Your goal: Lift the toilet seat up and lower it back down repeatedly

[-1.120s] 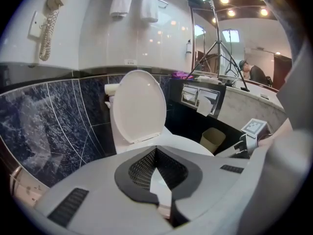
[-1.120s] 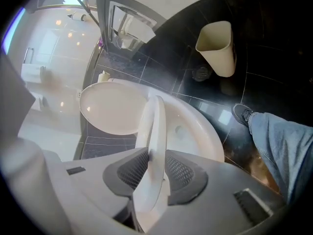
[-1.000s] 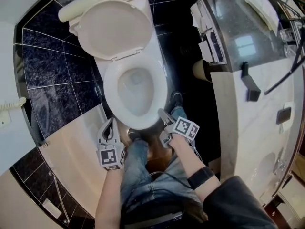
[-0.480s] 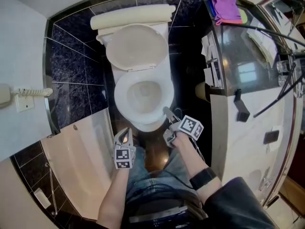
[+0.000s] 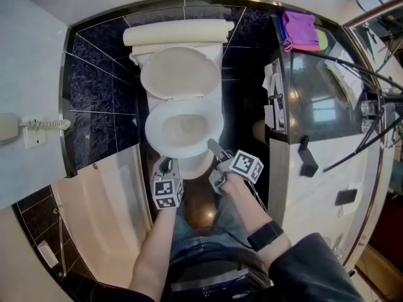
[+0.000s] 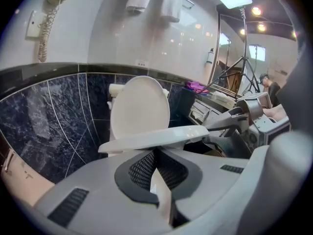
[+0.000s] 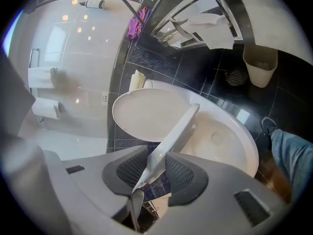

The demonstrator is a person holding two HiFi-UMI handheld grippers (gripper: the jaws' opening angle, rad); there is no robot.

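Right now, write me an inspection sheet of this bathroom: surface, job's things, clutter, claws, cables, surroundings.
Surface: dark glossy tile floor.
Job's things: seat partly raised off the bowl; lid upright against the tank.
Clutter: bin on the floor; purple cloth on the counter.
Claws: right claw grips the seat's front edge, its jaws having just opened a little; left claw shut and empty, by the seat's front, contact unclear.
Cables: coiled phone cord on the left wall.
Surroundings: tub left of the toilet, counter to its right.
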